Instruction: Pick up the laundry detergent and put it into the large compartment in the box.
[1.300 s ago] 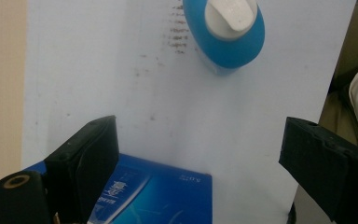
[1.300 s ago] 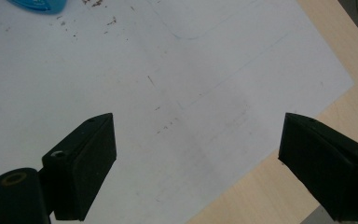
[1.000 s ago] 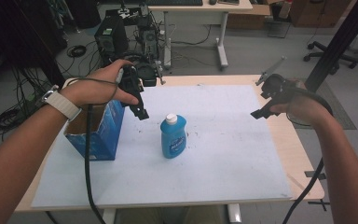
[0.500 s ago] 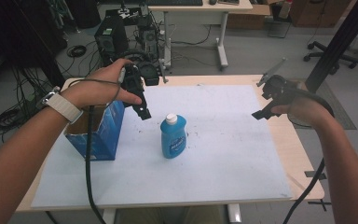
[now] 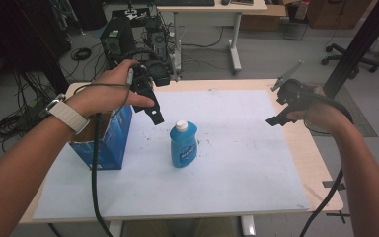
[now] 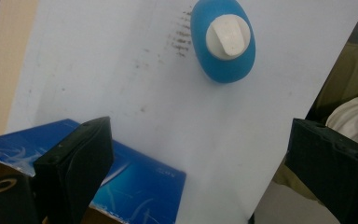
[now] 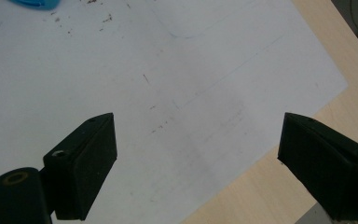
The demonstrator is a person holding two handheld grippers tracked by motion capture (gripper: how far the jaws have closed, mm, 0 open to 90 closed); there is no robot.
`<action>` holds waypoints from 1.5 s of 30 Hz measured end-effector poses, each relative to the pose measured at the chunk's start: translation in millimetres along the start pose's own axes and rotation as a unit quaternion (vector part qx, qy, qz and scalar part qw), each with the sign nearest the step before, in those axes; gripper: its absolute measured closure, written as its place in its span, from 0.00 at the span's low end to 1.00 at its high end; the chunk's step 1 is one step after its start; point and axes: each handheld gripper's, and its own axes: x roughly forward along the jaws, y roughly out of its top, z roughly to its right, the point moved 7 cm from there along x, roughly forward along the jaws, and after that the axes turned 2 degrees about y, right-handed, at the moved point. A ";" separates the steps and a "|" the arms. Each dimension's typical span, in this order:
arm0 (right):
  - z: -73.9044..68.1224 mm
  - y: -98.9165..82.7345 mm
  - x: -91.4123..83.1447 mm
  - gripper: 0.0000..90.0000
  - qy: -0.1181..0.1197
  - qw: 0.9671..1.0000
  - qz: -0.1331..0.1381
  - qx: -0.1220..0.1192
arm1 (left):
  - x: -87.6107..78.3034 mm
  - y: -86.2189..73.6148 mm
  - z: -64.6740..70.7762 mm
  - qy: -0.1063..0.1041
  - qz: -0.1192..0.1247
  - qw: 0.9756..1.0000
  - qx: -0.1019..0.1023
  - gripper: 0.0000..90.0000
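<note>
Blue bottle (image 5: 183,144) upright beside box (image 5: 109,143); from above, its white cap (image 6: 228,36); both tools wide open, empty.

On the table stand 1 blue bottle (image 5: 183,145) and 1 blue box (image 5: 109,143).

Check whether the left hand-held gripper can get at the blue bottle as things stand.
Probably yes: the left hand-held gripper hangs open above the upright blue bottle, with nothing between them.
</note>
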 end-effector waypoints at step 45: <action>3.7 -0.2 2.5 0.13 0.001 1.000 0.008 0.001 | 0.7 25.3 11.5 -0.009 0.000 0.998 -0.068 0.09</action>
